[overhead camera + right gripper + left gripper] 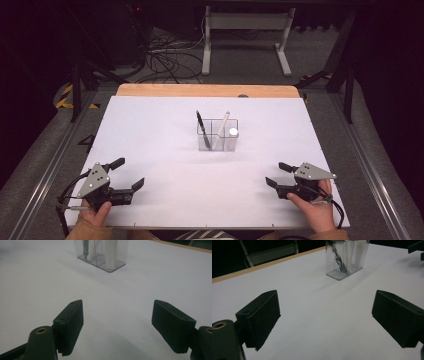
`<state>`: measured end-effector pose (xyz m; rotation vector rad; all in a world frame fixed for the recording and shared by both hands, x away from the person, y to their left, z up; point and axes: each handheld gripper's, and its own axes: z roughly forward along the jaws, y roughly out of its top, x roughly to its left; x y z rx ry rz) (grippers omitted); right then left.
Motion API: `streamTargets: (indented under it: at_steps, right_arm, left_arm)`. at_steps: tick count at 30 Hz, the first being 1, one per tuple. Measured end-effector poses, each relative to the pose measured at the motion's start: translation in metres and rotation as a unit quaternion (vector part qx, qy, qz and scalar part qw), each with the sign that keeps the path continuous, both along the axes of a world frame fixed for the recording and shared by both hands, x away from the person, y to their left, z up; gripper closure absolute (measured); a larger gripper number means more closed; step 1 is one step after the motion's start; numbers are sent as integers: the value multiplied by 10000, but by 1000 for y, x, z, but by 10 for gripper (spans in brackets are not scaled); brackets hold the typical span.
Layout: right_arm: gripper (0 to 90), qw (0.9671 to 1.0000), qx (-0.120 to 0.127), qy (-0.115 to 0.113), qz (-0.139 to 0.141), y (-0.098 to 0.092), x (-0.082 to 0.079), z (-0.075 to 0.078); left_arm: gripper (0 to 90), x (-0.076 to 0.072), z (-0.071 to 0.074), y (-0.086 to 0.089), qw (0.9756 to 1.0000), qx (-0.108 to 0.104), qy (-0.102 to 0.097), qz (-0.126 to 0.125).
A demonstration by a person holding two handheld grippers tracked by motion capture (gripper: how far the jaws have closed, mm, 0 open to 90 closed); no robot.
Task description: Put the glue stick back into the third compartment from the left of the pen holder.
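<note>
No readable text, label, brand, number or sign appears on anything here.

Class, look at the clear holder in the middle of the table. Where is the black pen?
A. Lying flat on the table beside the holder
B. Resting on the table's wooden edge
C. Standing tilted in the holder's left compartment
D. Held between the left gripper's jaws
C: the black pen stands tilted inside the left compartment of the clear holder, with both grippers far from it.
</note>
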<state>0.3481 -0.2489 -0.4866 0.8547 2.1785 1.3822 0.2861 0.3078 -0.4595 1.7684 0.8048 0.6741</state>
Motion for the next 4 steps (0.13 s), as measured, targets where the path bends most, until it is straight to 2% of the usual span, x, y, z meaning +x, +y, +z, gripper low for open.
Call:
streamTargets:
  at_steps: [4]
  right_arm:
    - [268, 10000, -5, -36, 19, 0, 0, 0]
  left_arm:
    - [88, 0, 0, 0, 10000, -7, 11, -13]
